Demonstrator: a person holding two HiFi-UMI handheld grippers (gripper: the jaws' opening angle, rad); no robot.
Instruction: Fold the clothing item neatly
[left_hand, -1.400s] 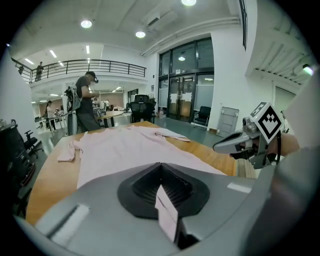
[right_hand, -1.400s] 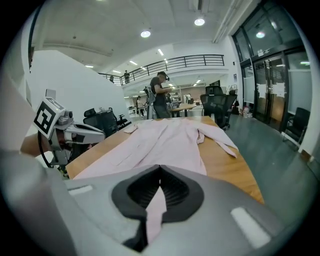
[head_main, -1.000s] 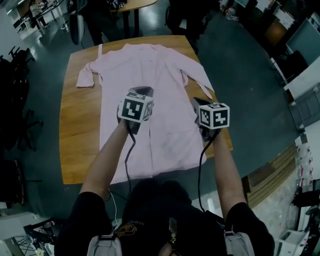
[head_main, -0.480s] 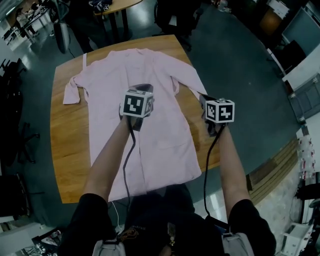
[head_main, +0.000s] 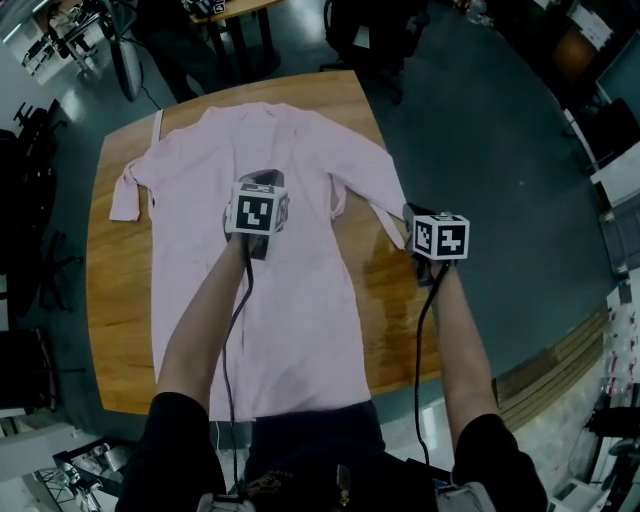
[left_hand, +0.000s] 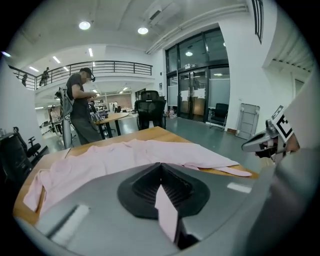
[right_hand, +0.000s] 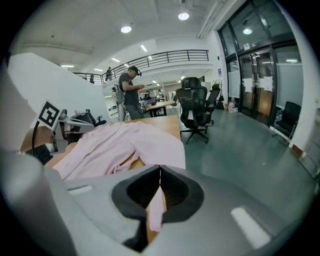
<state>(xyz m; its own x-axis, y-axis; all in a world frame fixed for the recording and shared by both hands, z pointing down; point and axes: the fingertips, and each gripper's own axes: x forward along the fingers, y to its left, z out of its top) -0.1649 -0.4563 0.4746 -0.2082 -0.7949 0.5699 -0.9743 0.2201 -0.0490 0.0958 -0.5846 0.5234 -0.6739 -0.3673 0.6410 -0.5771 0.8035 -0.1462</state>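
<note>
While we lean over the near edge of the wooden bench, the pink shirt lies spread flat on it, hem towards us, collar at the far end, its 2 sleeves out to the sides. Our left gripper hangs over the middle of the shirt, fingers clenched on nothing. Our right gripper, likewise clenched and empty, hangs at the bench's right edge, just beside the end of the right sleeve. Farther off, the left sleeve lies crumpled near the left edge. Beyond the bench stands a black office chair.
</note>
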